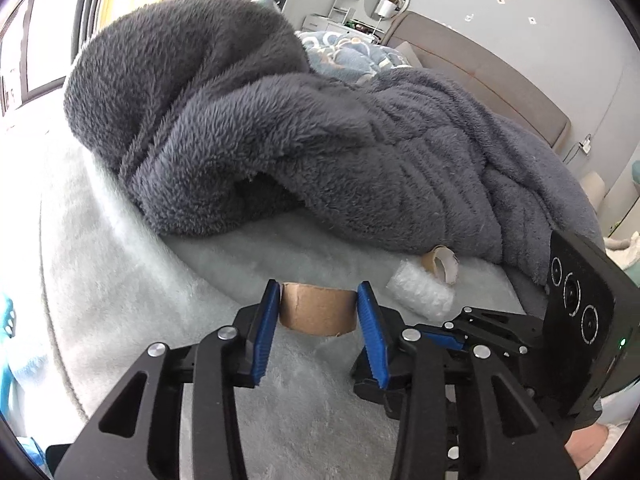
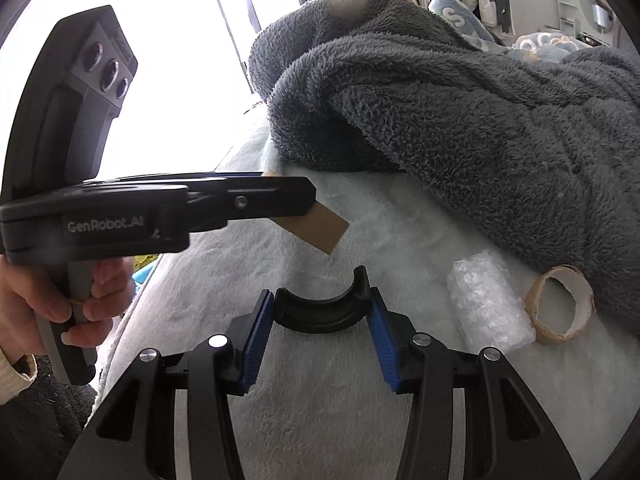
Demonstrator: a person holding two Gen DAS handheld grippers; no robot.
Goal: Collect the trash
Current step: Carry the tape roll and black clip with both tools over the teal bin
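While two pieces of trash are in the jaws, two more lie on the pale fleece bed cover [image 1: 120, 280] beside the heaped grey fluffy blanket [image 1: 280, 128].
By my reading the collecting is about half done: the clear bubble-wrap roll [image 2: 486, 304] and the torn brown cardboard tape ring [image 2: 560, 304] touching it both wait untouched, while the left gripper [image 1: 318, 308] is closed on a short brown cardboard tube [image 1: 318, 314] and the right gripper [image 2: 320, 312] pinches a curved black plastic half-ring [image 2: 320, 314]; no bin shows.
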